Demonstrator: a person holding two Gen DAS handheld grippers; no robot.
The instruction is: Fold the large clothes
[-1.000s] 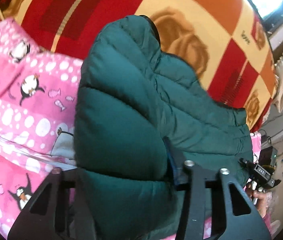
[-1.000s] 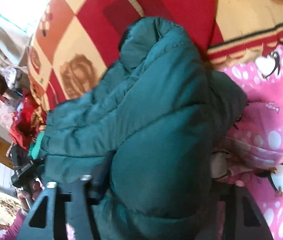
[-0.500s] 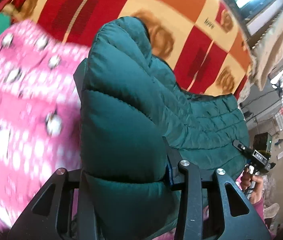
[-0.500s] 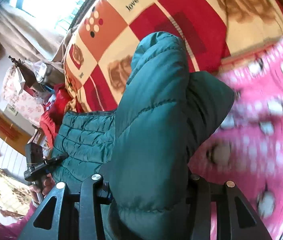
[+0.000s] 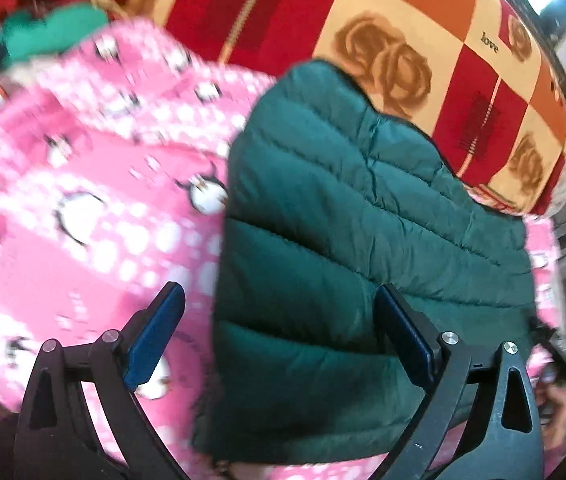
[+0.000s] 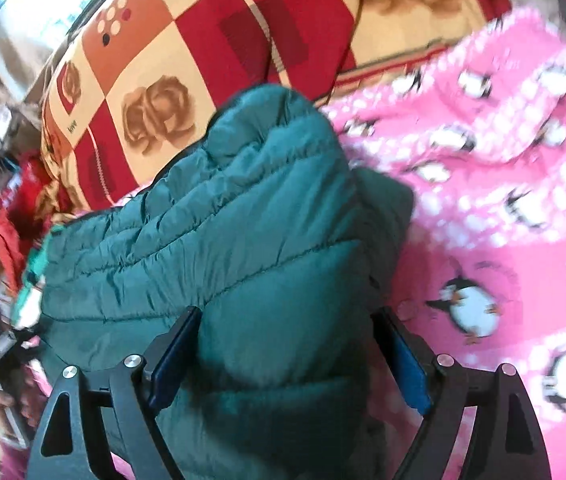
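A dark green quilted puffer jacket (image 5: 347, 216) lies folded on a pink penguin-print blanket (image 5: 83, 208). In the left wrist view my left gripper (image 5: 279, 332) is open, its blue-padded fingers (image 5: 155, 328) wide apart over the jacket's near left edge, holding nothing. In the right wrist view the same jacket (image 6: 235, 240) lies in a bulky fold. My right gripper (image 6: 287, 352) is open wide, its jaws standing either side of the jacket's near end, which bulges between them. Whether the pads touch the fabric I cannot tell.
A red, orange and cream checked blanket with brown roses (image 5: 403, 40) covers the bed behind the pink blanket (image 6: 503, 200). A green item (image 5: 43, 36) lies at the far left. Red clothes and room clutter (image 6: 7, 208) sit beyond the bed's left side.
Both grippers have opened and let go of the jacket. The raised fold has dropped and now lies flatter on the pink blanket. Both cameras have pulled back slightly.
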